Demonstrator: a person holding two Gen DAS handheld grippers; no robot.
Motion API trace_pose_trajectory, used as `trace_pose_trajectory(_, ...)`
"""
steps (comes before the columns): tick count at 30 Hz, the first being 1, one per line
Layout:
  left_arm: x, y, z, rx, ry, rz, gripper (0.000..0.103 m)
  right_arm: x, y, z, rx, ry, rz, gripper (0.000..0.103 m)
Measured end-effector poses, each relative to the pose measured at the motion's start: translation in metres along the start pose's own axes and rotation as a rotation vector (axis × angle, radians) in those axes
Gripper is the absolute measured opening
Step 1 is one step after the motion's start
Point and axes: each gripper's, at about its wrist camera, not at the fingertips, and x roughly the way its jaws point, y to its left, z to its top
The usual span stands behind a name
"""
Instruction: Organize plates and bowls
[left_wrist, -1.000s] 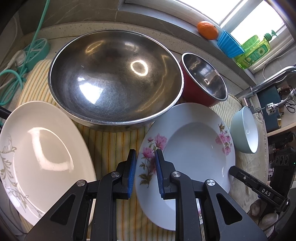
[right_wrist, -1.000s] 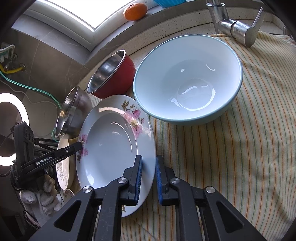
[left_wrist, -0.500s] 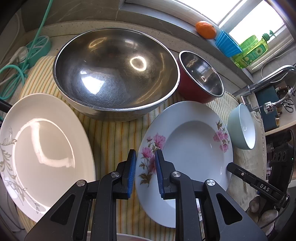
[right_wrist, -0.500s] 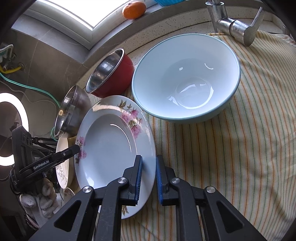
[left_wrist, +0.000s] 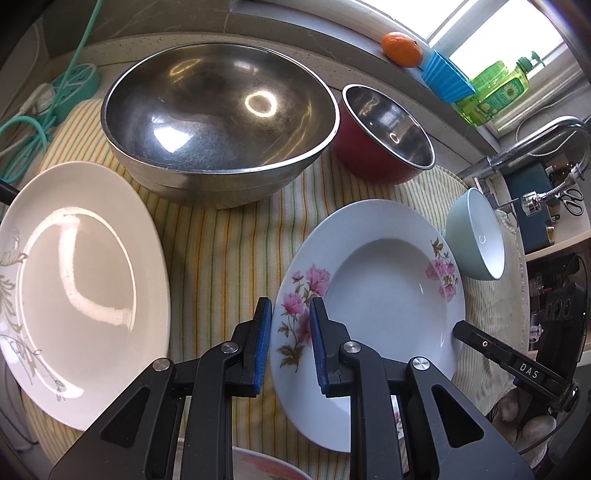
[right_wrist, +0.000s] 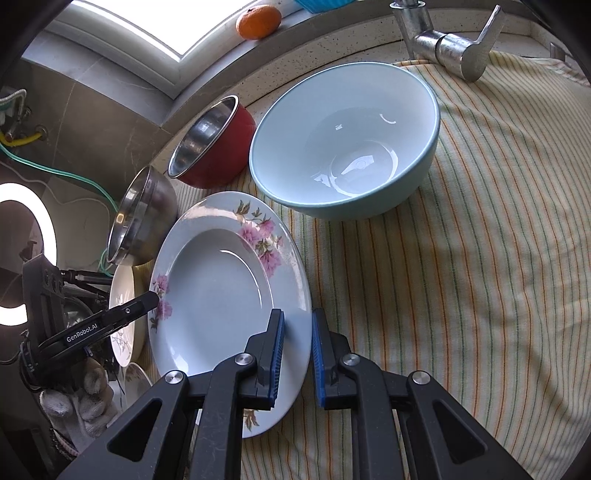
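Both jaws are almost shut, and each pair pinches a rim of the flower plate (left_wrist: 388, 295). My left gripper (left_wrist: 290, 314) has the plate's left edge between its blue pads. My right gripper (right_wrist: 297, 325) has the other edge. The plate sits between my two tools, over the striped cloth (right_wrist: 480, 258) on the table.

Only my left view shows a bit of a pink plate (left_wrist: 258, 467) at the very bottom. It also shows the whole white plate (left_wrist: 74, 277) with grey leaves, lying on the cloth to the left. Farther back it shows the inside of the big steel bowl (left_wrist: 221, 122). Behind that are a green power strip (left_wrist: 74, 85), a blue cup (left_wrist: 445, 75) and a green bottle (left_wrist: 498, 92).

Only my right view shows the gloved hand (right_wrist: 74, 391) that holds the left tool, and a ring light (right_wrist: 22, 251) at the left side. It also looks right into the light blue bowl (right_wrist: 351, 140), which stands just past the flower plate. The tap (right_wrist: 443, 48) is behind it.

I count three plates. I count three bowls: steel, light blue, and a red bowl (left_wrist: 384, 140) at the back. One orange (left_wrist: 400, 48) sits on the window sill.
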Motion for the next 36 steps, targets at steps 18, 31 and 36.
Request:
trace_pose_trajectory(18,0.002,-0.013,-0.021,0.014,0.025,-0.005,0.019,-0.006,-0.002,-0.012,0.019,-0.007,-0.021,0.014)
trace_pose_trajectory(31,0.001,-0.021,-0.038,0.017,0.045,-0.006,0.019,-0.008,-0.005,-0.022,0.013,-0.011,-0.039,0.014)
trace_pose_trajectory(36,0.002,-0.025,-0.044,0.027,0.052,-0.005,0.019,-0.009,-0.007,-0.027,0.010,-0.010,-0.049,0.014)
